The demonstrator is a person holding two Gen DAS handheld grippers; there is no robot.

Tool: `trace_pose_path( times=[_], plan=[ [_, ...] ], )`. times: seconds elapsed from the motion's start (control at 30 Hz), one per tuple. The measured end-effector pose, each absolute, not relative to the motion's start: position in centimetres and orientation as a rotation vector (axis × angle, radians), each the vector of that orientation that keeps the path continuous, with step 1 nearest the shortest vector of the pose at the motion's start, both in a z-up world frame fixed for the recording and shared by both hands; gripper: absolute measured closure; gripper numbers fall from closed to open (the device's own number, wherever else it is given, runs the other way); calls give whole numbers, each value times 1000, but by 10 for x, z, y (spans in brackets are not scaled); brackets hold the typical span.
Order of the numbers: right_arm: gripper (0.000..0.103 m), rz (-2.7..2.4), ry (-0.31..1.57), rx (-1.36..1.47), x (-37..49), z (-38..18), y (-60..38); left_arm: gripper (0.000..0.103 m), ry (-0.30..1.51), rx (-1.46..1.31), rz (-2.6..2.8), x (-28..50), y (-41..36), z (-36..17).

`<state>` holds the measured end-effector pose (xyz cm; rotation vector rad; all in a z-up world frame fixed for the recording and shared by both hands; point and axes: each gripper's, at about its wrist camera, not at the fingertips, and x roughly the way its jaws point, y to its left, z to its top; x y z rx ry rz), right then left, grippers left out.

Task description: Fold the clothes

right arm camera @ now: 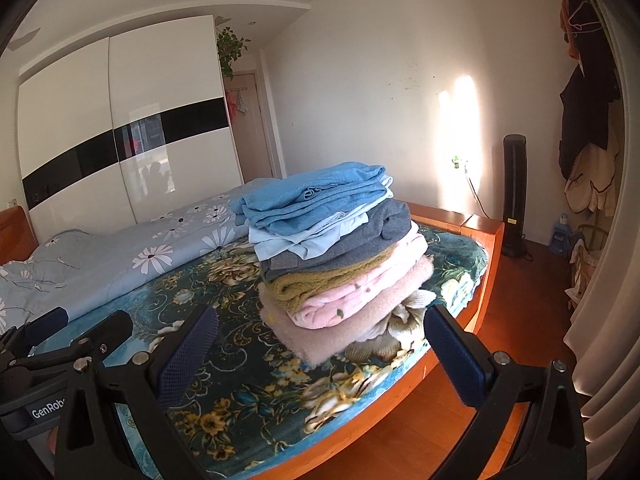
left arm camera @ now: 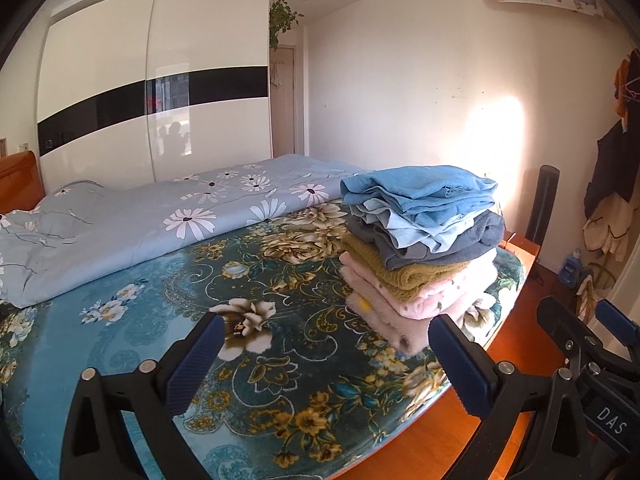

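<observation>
A stack of folded clothes (left arm camera: 420,240) sits on the bed (left arm camera: 464,412) near its foot-end corner, on the flowered blanket (left arm camera: 280,360), with a blue garment (right arm camera: 312,196) on top, grey, mustard and pink pieces beneath it. The left tongs (left arm camera: 326,360) and the right tongs (right arm camera: 320,352) both stand wide apart and hold nothing, hovering above the blanket at the near edge of the bed, just short of the stack. A light-blue daisy quilt (left arm camera: 140,224) lies along the far side of the bed.
</observation>
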<state>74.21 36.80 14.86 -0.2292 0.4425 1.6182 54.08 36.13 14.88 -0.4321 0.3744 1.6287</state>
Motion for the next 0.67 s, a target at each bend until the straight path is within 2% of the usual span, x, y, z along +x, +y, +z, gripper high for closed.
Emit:
trace_pose_path(
  times=[0.67],
  plan=[
    [0,1590,415,-246,737,148,359,0,391,-409,1650,543,358,147]
  ],
)
